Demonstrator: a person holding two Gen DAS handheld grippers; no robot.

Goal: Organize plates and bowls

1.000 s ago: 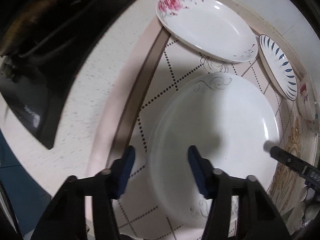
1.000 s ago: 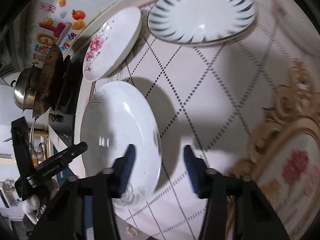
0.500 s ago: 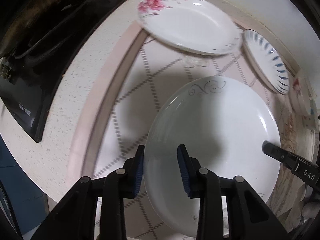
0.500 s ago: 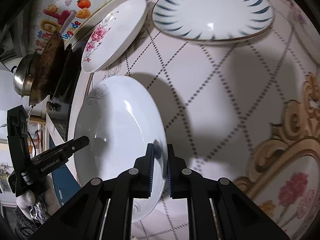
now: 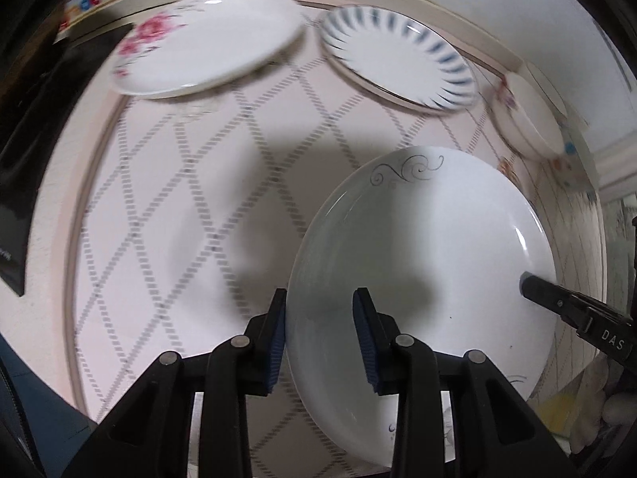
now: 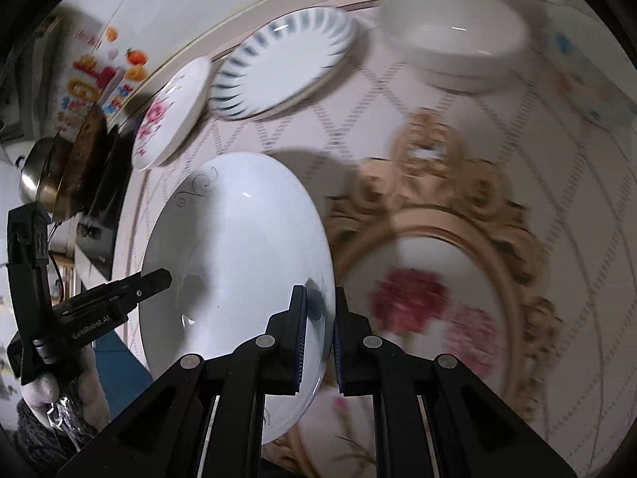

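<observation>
The left claw pinches the near-left rim of the white scroll plate, and the right claw is pressed onto its opposite rim, so the plate sits between both, over the patterned bench. Only the right wrist view shows the steel pot at far left. Behind lie the rose plate, the blue-striped plate and a white bowl.
</observation>
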